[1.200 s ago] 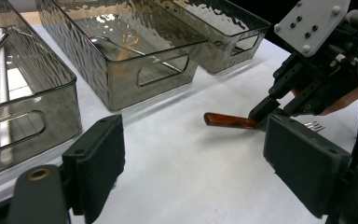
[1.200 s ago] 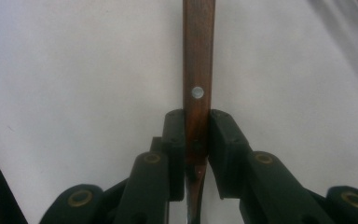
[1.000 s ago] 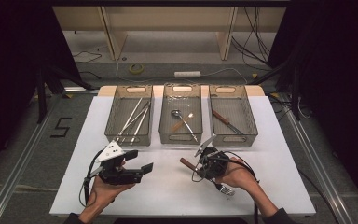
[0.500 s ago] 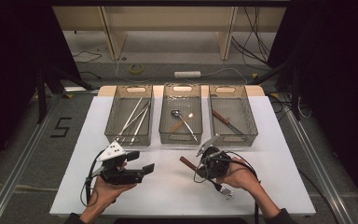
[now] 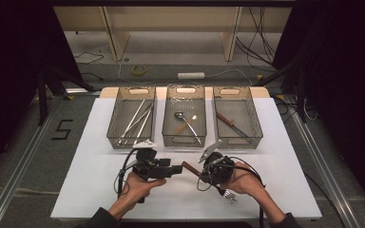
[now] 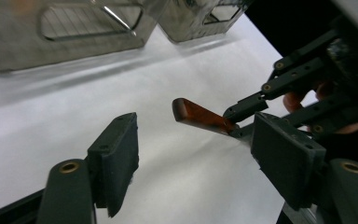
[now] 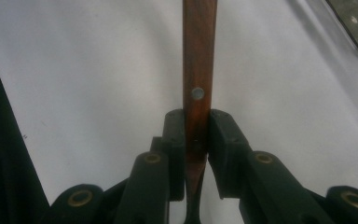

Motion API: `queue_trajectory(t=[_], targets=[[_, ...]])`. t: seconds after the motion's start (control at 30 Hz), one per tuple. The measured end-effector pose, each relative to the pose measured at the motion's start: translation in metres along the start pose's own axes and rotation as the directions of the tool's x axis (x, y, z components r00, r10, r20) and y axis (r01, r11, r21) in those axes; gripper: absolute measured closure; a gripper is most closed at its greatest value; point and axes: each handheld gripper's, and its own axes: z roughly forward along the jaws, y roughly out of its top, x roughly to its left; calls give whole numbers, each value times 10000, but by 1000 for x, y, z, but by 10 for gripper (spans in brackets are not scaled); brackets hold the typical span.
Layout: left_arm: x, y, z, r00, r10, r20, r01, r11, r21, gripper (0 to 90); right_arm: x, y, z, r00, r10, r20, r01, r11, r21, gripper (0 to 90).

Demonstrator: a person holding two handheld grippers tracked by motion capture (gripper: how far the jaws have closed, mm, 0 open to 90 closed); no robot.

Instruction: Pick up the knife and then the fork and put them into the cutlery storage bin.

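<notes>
While the right tool (image 5: 201,173) has its jaws closed on a wooden-handled utensil (image 7: 199,84), the left tool (image 6: 193,158) stands wide, its two pads parted with nothing between them. From the middle basket (image 5: 184,141), the utensil sits just toward the person, held clear of the white counter (image 5: 285,156), its brown handle end pointing across at the left tool. In the right gripper view the jaws pinch the handle low down, below a metal rivet, close to where wood narrows into dark metal. Something shiny shows under the right hand (image 5: 240,179), which I take for the working end, though I cannot tell whether it is a fork or a knife.

It looks stiff and fairly light, nothing that would bend or break. The wood is flat-sided, smooth and possibly varnished, so it could twist if pinched by a corner. I'd say the best hold for the left tool is across the flat faces near the free end of the handle, well clear of the right jaws. The metal part would be slicker.
</notes>
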Motion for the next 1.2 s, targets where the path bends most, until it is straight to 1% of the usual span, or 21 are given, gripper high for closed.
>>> queue_trajectory(t=[0.03, 0.13, 0.2, 0.3, 0.33, 0.5, 0.57, 0.6, 0.67, 0.73, 0.77, 0.8, 0.87, 0.93, 1.0, 1.03, 1.07, 1.1, 1.13, 1.17, 1.2], targets=[[0, 1, 4, 10000, 45, -30, -45, 9999, 102, 328, 0, -1, 0, 9999, -157, 66, 157, 9999, -60, 778], [-1, 6, 15, 9993, -315, 207, 310, 9992, 261, 357, 2, -1, -1, 9996, -258, 132, 260, 9996, -105, 777], [-2, 8, 19, 9995, -251, 187, 243, 9988, 421, 384, 4, -1, -2, 9995, -249, 196, 251, 9996, -126, 777], [-4, 9, 24, 9988, -399, 277, 382, 9976, 585, 425, 6, -1, -2, 9995, -235, 197, 238, 9996, -153, 777], [-4, 9, 25, 9989, -365, 279, 346, 9974, 634, 443, 6, -1, -2, 9992, -351, 203, 354, 9993, -102, 777], [-5, 9, 33, 9978, -566, 339, 535, 9948, 861, 529, 8, 0, -2, 9986, -457, 281, 460, 9989, -100, 777], [-3, 9, 34, 9974, -634, 334, 603, 9943, 883, 555, 9, 0, -2, 9985, -434, 340, 436, 9990, -55, 776], [-2, 10, 34, 9967, -727, 352, 695, 9940, 846, 578, 8, -1, -2, 9980, -509, 373, 513, 9986, -97, 776], [1, 10, 34, 9939, -978, 501, 937, 9925, 785, 621, 8, -1, -3, 9982, -479, 351, 483, 9987, -131, 776], [2, 10, 34, 9925, -1089, 548, 1045, 9915, 775, 655, 9, -1, -3, 9991, -302, 310, 307, 9994, -175, 775], [3, 10, 34, 9915, -1160, 592, 1112, 9906, 792, 661, 9, -1, -4, 9991, -303, 309, 308, 9994, -179, 775], [3, 10, 33, 9899, -1255, 661, 1203, 9898, 769, 667, 9, -2, -4, 9984, -460, 318, 464, 9988, -126, 775], [6, 11, 32, 9837, -1536, 934, 1470, 9864, 733, 689, 7, -2, -4, 9978, -604, 289, 610, 9980, -183, 773], [7, 11, 31, 9787, -1717, 1123, 1645, 9839, 703, 707, 7, -3, -6, 9990, -390, 236, 395, 9990, -226, 771], [8, 12, 30, 9723, -1873, 1398, 1794, 9815, 670, 723, 6, -4, -7, 9984, -528, 179, 533, 9982, -279, 763], [8, 12, 29, 9672, -1991, 1579, 1912, 9794, 643, 733, 5, -4, -8, 9987, -490, 107, 494, 9982, -344, 758], [8, 13, 28, 9613, -2132, 1745, 2053, 9767, 623, 743, 5, -4, -9, 9995, -308, -13, 307, 9989, -343, 740], [8, 13, 27, 9563, -2199, 1929, 2120, 9754, 608, 753, 4, -4, -9, 9998, -218, -45, 216, 9992, -330, 717], [7, 13, 26, 9491, -2299, 2152, 2227, 9732, 573, 764, 4, -5, -10, 9999, -166, -28, 165, 9993, -329, 685], [6, 14, 25, 9446, -2331, 2308, 2265, 9724, 553, 774, 3, -5, -11, 10000, 24, -51, -27, 9990, -443, 660], [4, 14, 24, 9398, -2382, 2451, 2324, 9712, 531, 783, 2, -6, -12, 10000, -63, -55, 60, 9991, -427, 643]])
